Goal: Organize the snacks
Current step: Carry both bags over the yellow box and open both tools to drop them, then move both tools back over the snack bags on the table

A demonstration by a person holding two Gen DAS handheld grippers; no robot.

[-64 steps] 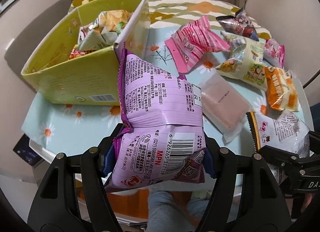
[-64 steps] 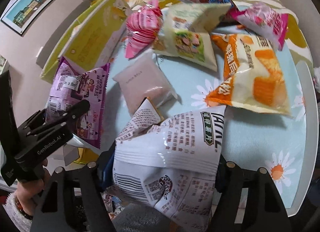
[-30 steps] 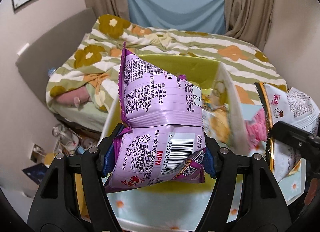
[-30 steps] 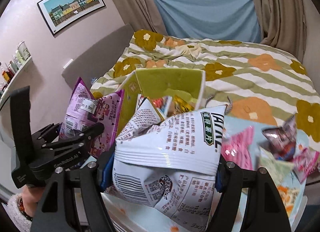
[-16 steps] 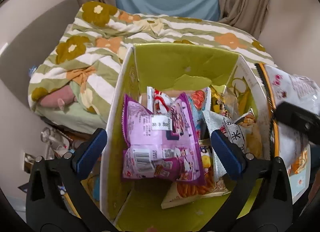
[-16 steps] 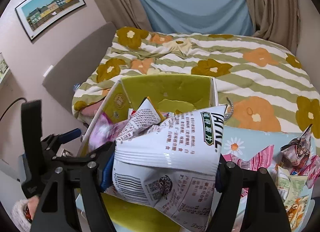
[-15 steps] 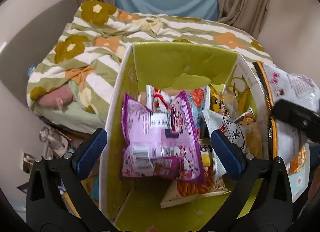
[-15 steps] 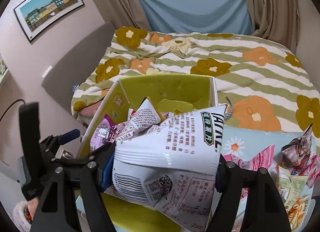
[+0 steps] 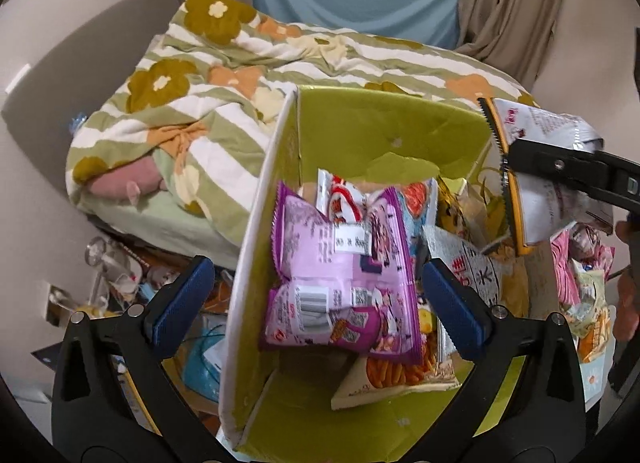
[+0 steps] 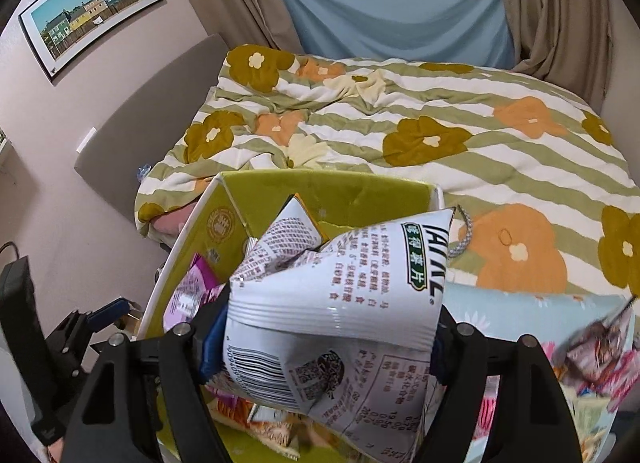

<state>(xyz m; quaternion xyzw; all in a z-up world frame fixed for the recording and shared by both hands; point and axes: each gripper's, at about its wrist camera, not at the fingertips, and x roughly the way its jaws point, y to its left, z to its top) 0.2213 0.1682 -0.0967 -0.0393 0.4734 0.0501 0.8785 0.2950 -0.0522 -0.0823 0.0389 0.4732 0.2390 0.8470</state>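
Note:
A yellow-green cardboard box (image 9: 376,131) stands open below my left gripper (image 9: 314,299), which is open and empty above it. A purple snack bag (image 9: 344,279) lies inside the box on top of several other snack packets. My right gripper (image 10: 320,339) is shut on a white chip bag (image 10: 340,303) and holds it over the box's (image 10: 332,191) right part. The white bag also shows in the left wrist view (image 9: 540,167) at the box's right edge. The purple bag (image 10: 192,295) peeks out at the left in the right wrist view.
A bed with a striped flower quilt (image 10: 400,119) lies behind the box. More snack packets (image 9: 580,279) lie on the pale blue flowered table (image 10: 500,315) to the right. Clutter sits on the floor at the left (image 9: 120,267).
My left gripper carried the purple bag over the box, opened and dropped it in. My right gripper moved the white bag up from the table over the box.

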